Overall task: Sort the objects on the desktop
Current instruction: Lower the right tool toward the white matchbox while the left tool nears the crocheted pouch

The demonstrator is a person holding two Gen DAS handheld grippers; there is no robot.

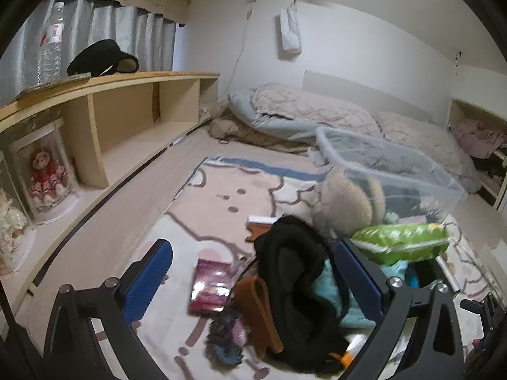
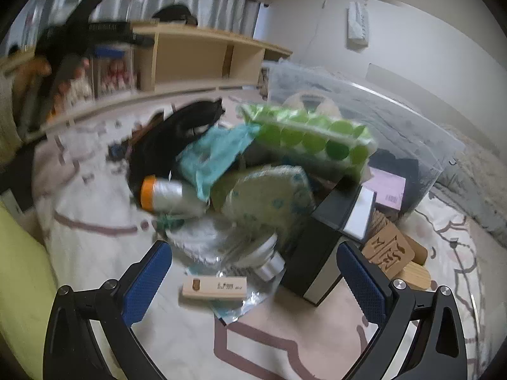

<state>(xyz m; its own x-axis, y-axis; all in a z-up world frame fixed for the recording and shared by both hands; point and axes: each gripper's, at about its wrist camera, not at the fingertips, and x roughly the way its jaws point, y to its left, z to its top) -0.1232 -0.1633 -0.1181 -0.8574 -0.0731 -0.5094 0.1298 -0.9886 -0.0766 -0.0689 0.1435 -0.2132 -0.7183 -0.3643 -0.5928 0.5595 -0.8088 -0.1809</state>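
Cluttered patterned rug (image 1: 218, 196) beside wooden shelving (image 1: 126, 101), bedding (image 1: 317, 110) apparently behind.

mixed clutter pile (image 2: 253, 171) heaped on rug beside tilted clear bin (image 2: 364, 107).

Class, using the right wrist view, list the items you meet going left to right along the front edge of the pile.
Wooden block → black and silver box → carved wooden stamp. Both grippers, left and right, are open.

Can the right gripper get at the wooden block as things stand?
Probably yes. The right gripper is open, and the wooden block lies flat on the mat between its fingers with nothing on top. Crinkled plastic at its right end might get pinched.
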